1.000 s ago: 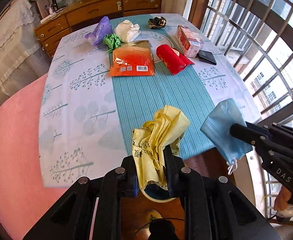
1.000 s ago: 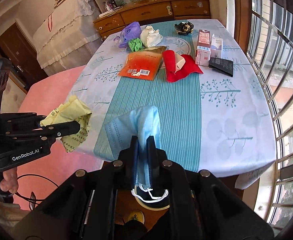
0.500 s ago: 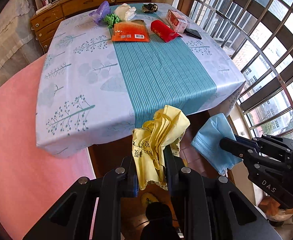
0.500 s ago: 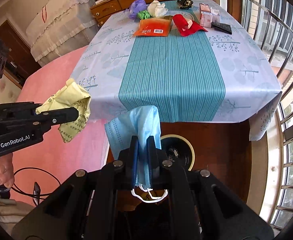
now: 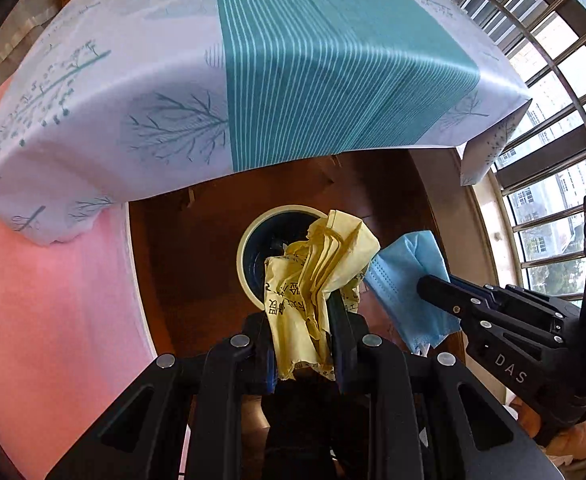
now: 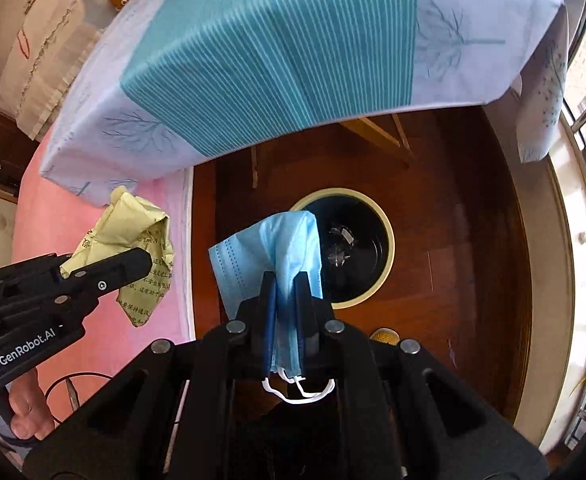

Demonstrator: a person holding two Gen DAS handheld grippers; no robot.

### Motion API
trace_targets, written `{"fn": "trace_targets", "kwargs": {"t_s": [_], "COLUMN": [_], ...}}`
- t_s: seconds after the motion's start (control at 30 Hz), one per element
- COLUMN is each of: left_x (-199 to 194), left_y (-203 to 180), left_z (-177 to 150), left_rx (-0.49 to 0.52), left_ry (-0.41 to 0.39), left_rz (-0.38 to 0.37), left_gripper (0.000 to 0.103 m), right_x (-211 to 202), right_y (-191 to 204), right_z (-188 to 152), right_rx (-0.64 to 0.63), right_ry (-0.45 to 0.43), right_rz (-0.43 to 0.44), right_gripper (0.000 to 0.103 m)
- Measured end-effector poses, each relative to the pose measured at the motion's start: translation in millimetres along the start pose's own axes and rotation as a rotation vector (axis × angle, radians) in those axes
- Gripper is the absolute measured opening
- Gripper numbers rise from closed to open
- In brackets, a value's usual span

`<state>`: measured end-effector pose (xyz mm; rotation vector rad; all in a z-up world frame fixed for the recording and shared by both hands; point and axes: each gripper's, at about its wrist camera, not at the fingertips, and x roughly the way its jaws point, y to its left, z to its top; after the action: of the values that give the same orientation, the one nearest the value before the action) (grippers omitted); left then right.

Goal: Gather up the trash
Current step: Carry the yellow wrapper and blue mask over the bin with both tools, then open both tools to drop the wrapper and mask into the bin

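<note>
My left gripper (image 5: 299,300) is shut on a crumpled yellow paper (image 5: 317,268) printed with black characters. It hangs over the near rim of a round bin (image 5: 249,236) with a cream rim and a dark inside, standing on the wooden floor below the table edge. My right gripper (image 6: 285,280) is shut on a folded blue face mask (image 6: 269,248), its white ear loops dangling below the fingers. The mask hangs beside the bin (image 6: 385,240), at its left rim. Each gripper shows in the other's view: the right (image 5: 425,280) with the mask (image 5: 409,276), the left (image 6: 141,258) with the yellow paper (image 6: 129,232).
The table's blue-and-white cloth (image 5: 333,60) overhangs just beyond the bin. A pink mat (image 5: 53,300) covers the floor to the left. Barred windows (image 5: 553,60) run along the right. A hand (image 6: 25,408) holds the left gripper's handle. Small scraps lie at the bin's bottom.
Both grippers have dropped from above the tabletop to below its edge and tilted downward. The bin, hidden behind the fingers before, now lies right under the held paper and mask.
</note>
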<state>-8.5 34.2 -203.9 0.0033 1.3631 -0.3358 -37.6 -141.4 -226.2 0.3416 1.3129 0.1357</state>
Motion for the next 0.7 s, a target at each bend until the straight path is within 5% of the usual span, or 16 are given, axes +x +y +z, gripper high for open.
{"fn": "trace_targets", "kwargs": {"t_s": [0.33, 0.7], "left_x": [157, 287], "left_y": [19, 19], "left_z": [-5, -17], "left_rx": [-0.083, -0.078], "left_ry": [0.038, 0.080], "left_rz": [0.024, 0.060], "left_gripper": [0.020, 0.022], "right_x": [152, 243], "right_y": [-65, -107], "right_z": [-14, -24], "right_rx": [0.076, 0.114], "right_ry": [0.087, 0.080], "right_rz": [-0.039, -0.042], "right_gripper": [0.007, 0.007]}}
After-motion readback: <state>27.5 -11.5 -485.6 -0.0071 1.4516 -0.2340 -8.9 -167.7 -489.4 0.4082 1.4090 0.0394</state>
